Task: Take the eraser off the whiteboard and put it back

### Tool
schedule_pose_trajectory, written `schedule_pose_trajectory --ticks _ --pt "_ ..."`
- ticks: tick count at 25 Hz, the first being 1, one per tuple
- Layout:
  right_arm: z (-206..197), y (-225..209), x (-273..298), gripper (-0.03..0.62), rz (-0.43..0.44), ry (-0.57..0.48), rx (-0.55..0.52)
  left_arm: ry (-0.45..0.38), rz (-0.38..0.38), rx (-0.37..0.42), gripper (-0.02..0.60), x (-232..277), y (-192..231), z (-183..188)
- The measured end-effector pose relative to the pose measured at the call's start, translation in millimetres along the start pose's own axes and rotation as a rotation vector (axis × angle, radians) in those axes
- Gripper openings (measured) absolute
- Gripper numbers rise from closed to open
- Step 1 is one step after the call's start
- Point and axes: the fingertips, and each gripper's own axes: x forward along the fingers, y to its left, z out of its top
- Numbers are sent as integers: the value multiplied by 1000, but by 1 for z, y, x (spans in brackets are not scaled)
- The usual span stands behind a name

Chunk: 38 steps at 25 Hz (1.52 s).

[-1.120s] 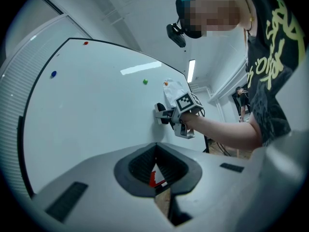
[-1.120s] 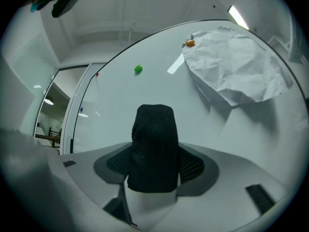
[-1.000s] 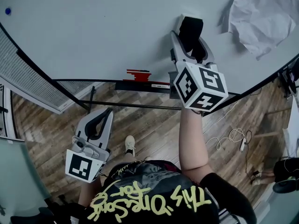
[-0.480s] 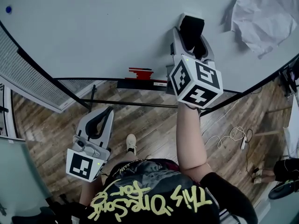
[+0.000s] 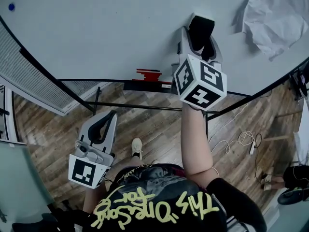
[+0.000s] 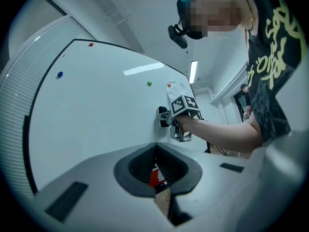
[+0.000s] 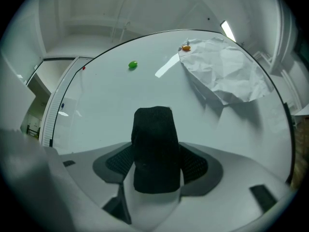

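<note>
My left gripper [image 5: 105,124] hangs low, jaws pressed together on nothing. My right gripper [image 5: 200,35] pinches the black eraser [image 7: 153,149], seemingly touching the whiteboard [image 5: 96,33], left of a crumpled paper [image 5: 273,18]. I judge it's mid-step at the board; next calls for a straight pull-off or a clean release.

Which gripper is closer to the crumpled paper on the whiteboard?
Right. The right gripper is up at the board near the paper, shut on the eraser; the left gripper hangs low, below the board.
</note>
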Motion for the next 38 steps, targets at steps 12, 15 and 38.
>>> schedule_pose_trajectory --ticks 12,15,38 --pt "1 -10 -20 273 49 -13 108 -15 -5 35 8 -4 -7 4" --pt "2 -9 -27 272 70 -9 124 -30 -18 62 8 -4 -9 7" --pt "-2 -31 -114 192 191 31 18 -54 -86 89 8 15 -51 17"
